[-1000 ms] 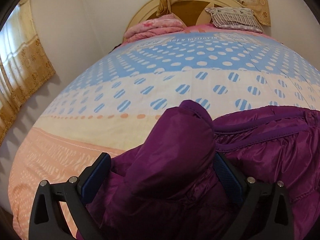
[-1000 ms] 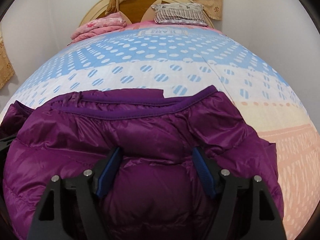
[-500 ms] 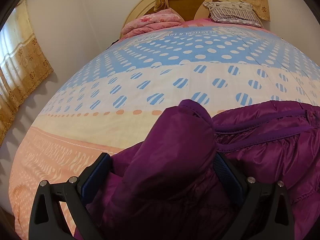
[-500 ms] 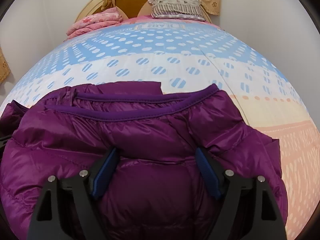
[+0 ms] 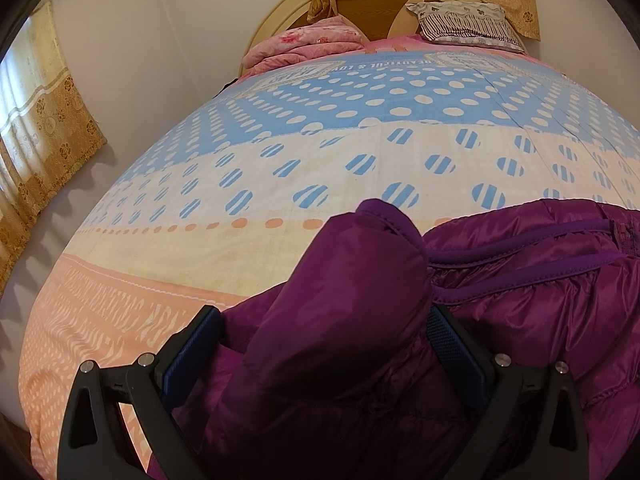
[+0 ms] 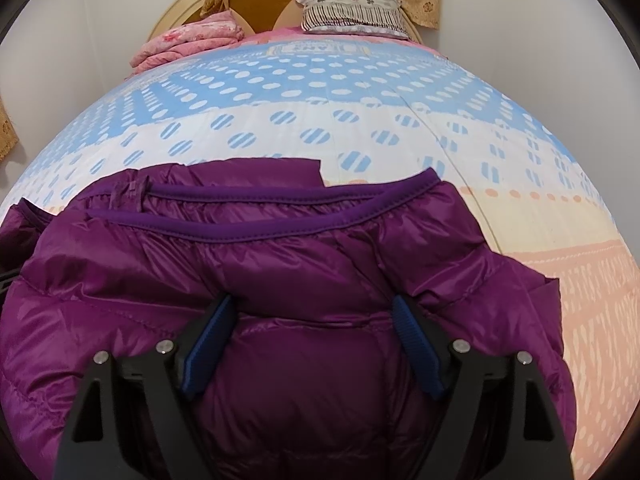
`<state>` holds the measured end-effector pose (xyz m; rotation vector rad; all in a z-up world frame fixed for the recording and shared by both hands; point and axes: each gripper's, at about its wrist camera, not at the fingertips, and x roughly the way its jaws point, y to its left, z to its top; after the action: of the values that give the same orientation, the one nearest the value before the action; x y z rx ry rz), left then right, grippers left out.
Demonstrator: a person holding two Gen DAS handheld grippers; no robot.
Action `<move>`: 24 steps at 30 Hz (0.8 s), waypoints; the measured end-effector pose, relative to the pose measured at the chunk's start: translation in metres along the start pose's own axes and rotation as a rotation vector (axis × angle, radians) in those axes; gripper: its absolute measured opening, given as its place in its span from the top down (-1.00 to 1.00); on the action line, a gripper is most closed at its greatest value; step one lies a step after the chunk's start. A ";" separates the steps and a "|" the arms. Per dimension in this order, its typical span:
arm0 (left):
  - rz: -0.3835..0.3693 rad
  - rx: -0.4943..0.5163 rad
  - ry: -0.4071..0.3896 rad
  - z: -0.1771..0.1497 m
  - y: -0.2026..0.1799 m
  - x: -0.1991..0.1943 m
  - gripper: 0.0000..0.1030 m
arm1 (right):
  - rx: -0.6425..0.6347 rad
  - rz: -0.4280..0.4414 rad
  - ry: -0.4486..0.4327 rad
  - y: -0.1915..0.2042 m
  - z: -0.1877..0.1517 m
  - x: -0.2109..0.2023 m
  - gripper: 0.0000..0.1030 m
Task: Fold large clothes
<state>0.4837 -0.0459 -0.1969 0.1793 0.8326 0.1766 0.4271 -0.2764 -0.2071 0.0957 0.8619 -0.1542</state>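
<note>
Nearest the cameras, both grippers have purple padding bulging between their blue-padded fingers. The left gripper (image 5: 324, 344) has its fingers set wide around a thick bunch of the purple down jacket (image 6: 280, 264), with the sleeve (image 5: 352, 280) draped up and over that bunch; the fabric fills the gap and touches both pads, so it reads as a grip on a bulky handful. The right gripper (image 6: 310, 340) stands the same way, its fingers spread about a puffy quilted panel that presses against both pads. Whether either grip is firm or only loose around the fabric I cannot tell.

The jacket lies on the near part of the bed (image 5: 280, 152), across its width, on the peach and cream bands of the patterned cover. Its long axis seems to run left to right, with the darker bound edge (image 6: 280, 228) and the zipper end (image 6: 130, 194) on the far side, facing the headboard.

As a judgement, folding is under way: the left sleeve looks already brought in over the body, and a flat flap (image 6: 280, 170) shows beyond the bound edge. Halving the body and squaring the bundle appear left to do.

Farther off, the cover is bare up to a folded pink quilt (image 5: 304, 44) and a striped pillow (image 5: 464, 24) by the headboard.
</note>
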 end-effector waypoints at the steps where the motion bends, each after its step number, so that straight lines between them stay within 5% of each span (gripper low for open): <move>1: 0.001 0.001 0.000 0.000 0.000 0.000 -0.98 | 0.000 -0.001 0.001 0.000 0.000 0.000 -0.61; 12: 0.018 0.014 -0.003 -0.001 -0.001 0.000 -0.98 | -0.002 -0.003 0.002 0.000 0.000 0.000 -0.62; 17: 0.082 0.051 0.018 0.005 0.000 -0.015 -0.98 | -0.017 -0.018 0.017 0.001 0.003 0.000 -0.64; 20: 0.025 0.001 -0.046 0.007 0.008 -0.055 -0.98 | -0.031 -0.067 -0.011 0.006 0.009 -0.018 -0.61; 24: -0.006 -0.038 -0.142 0.004 0.006 -0.092 -0.98 | 0.010 -0.010 -0.116 0.029 0.022 -0.056 -0.62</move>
<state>0.4257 -0.0614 -0.1267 0.1519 0.6880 0.1722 0.4131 -0.2460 -0.1495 0.0910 0.7461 -0.1719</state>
